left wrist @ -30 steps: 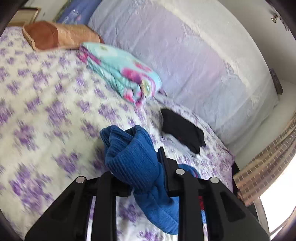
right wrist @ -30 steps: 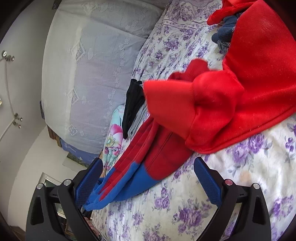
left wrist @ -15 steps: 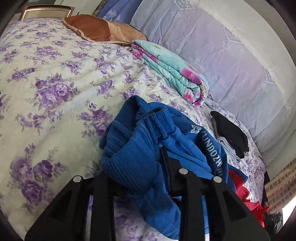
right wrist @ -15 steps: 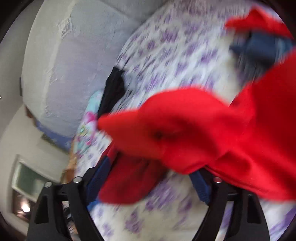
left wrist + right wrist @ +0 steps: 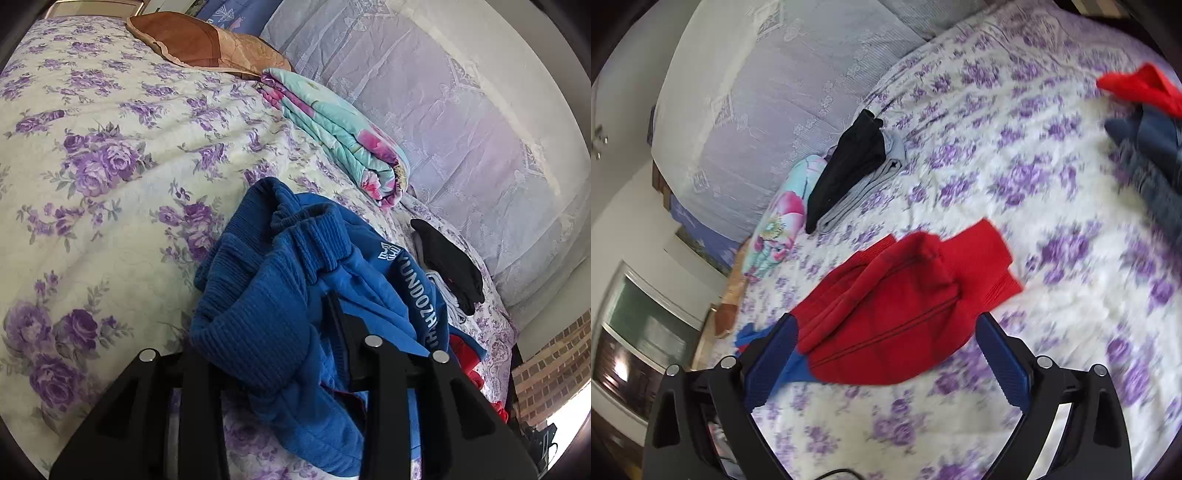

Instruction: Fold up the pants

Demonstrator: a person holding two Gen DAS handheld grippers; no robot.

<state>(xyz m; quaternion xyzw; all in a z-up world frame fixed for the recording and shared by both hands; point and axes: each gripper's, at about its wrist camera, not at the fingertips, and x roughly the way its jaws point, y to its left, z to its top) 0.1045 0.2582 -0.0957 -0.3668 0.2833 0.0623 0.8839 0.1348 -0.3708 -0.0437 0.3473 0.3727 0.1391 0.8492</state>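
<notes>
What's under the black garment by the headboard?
The black garment lies on folded grey clothing, which rests on the floral bedspread. How many grey pieces lie beneath is hidden.

Red pants (image 5: 905, 306) between opening hand-held gripper (image 5: 886, 354) jaws

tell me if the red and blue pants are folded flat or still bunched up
Bunched: the red and blue fleece pants lie in rumpled heaps on the floral bedspread, cuffs twisted.

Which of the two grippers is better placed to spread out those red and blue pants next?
Probably the left hand-held gripper: the pants' blue cuff bunches between its opening jaws. The right hand-held gripper is opening wide, with the red part lying loose on the bedspread.
</notes>
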